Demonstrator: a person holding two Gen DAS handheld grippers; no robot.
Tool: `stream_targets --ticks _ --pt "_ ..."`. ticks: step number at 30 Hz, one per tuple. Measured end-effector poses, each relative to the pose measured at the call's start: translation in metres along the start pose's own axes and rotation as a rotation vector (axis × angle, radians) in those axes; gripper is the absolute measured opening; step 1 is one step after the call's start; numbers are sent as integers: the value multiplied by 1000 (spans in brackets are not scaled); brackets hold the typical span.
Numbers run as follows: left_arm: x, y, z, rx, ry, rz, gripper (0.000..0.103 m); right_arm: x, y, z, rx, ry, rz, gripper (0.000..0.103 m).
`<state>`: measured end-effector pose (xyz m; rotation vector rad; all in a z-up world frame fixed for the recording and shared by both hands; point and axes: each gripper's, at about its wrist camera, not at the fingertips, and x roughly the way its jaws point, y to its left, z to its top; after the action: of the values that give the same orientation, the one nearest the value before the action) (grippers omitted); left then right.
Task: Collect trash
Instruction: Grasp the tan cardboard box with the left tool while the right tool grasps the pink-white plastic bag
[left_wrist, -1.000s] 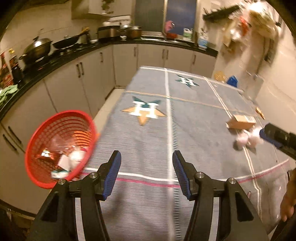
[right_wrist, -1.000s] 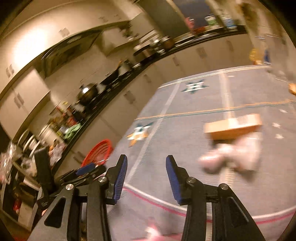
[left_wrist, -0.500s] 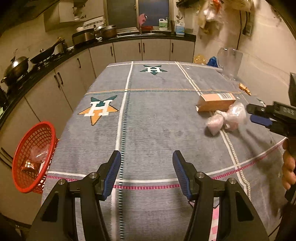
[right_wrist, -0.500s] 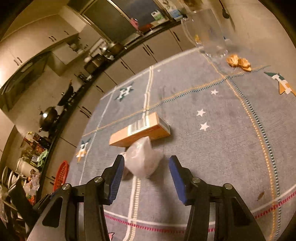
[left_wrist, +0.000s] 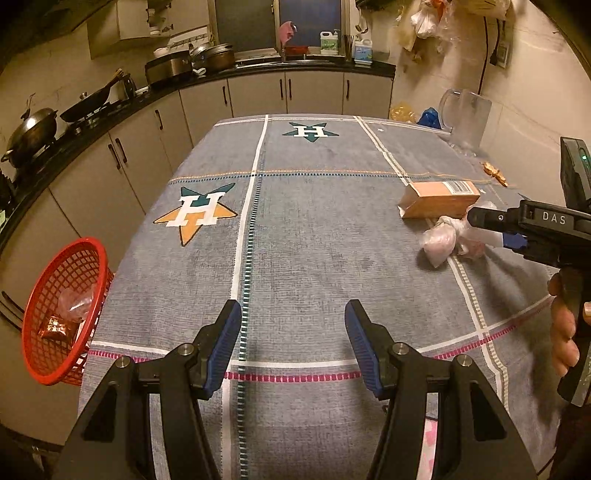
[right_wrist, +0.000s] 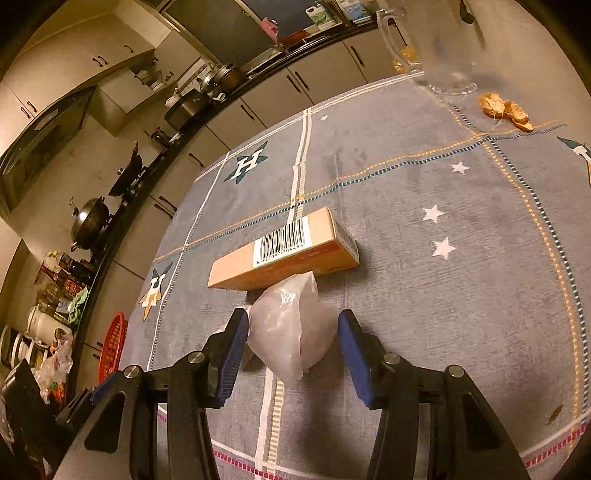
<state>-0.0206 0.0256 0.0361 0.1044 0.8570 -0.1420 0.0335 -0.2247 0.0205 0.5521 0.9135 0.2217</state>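
The right gripper points down at the table, a hand wrapped round its handle at the right edge of the left view; its jaws have just been opening and stand apart on either side of a crumpled plastic bag, the left pad at the bag's edge, the right pad clear of it, so nothing is clamped. The bag lies on the grey tablecloth, touching the near side of an orange barcode box. The left gripper hovers tilted down over the near end of the cloth, jaws moderately wide and empty. A red mesh basket sits tilted at the table's left edge; inside lie a clear wrapper and a small red packet. A clear jug stands at the far right corner; orange scraps lie near it.
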Motion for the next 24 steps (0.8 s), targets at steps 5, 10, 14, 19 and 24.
stream_targets --ticks 5,10,14,19,24 --pt "4 -1 2 -4 10 -7 57 7 0 -2 -9 -3 22 34" --pt "2 -5 14 -9 12 -27 58 -9 3 -4 -31 -52 53 27" --pt "1 -17 33 2 -4 -47 63 -32 -6 -3 -7 -129 63 27" --pt "14 -53 68 77 -36 -119 75 -63 -35 -2 113 -234 12 27" --pt "42 -111 84 370 -36 -142 80 -80 -63 -2 226 -288 -13 27"
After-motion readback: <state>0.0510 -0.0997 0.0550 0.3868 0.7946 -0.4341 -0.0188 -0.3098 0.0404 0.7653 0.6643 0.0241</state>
